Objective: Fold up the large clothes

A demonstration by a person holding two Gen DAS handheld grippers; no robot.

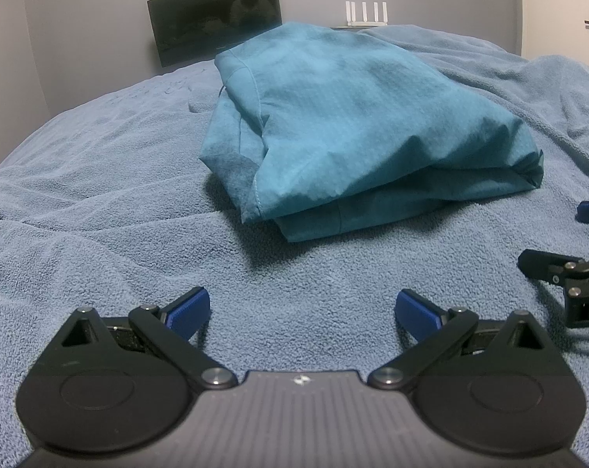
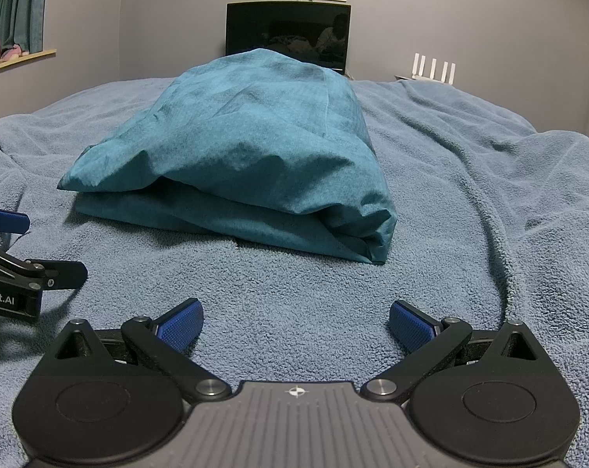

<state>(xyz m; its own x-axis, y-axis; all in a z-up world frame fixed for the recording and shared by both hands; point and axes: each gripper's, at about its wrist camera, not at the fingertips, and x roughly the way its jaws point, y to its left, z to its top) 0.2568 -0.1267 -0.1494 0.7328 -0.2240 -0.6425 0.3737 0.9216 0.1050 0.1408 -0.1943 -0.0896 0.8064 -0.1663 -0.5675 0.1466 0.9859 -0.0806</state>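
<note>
A teal garment lies folded in a thick bundle on the blue fleece blanket. It also shows in the right wrist view, with its folded edge facing me. My left gripper is open and empty, low over the blanket, short of the garment. My right gripper is open and empty too, short of the garment's near edge. Each gripper shows at the edge of the other's view: the right gripper on the right, the left gripper on the left.
A dark monitor stands against the grey wall behind the bed. A white router sits to its right. A curtain and a window ledge are at the far left. The blanket has ridges on the right.
</note>
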